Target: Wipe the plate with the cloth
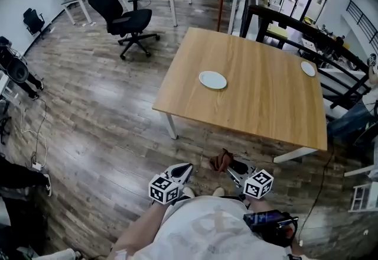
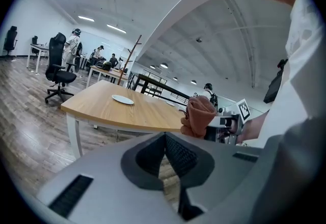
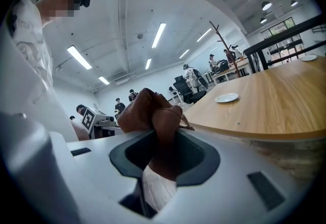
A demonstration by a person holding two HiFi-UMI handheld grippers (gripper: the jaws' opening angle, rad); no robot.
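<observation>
A white plate lies near the left side of the wooden table, well ahead of both grippers. My right gripper is shut on a bunched brown cloth, held low over the floor, short of the table's near edge. In the right gripper view the cloth bulges up from between the jaws of the right gripper, and the plate shows far off. My left gripper hangs beside it, jaws together and empty. The left gripper view shows its own jaws, the cloth and the plate.
A second white plate sits at the table's far right edge. A black office chair stands on the wood floor to the left. Dark railings run behind the table. Other desks and people are far back.
</observation>
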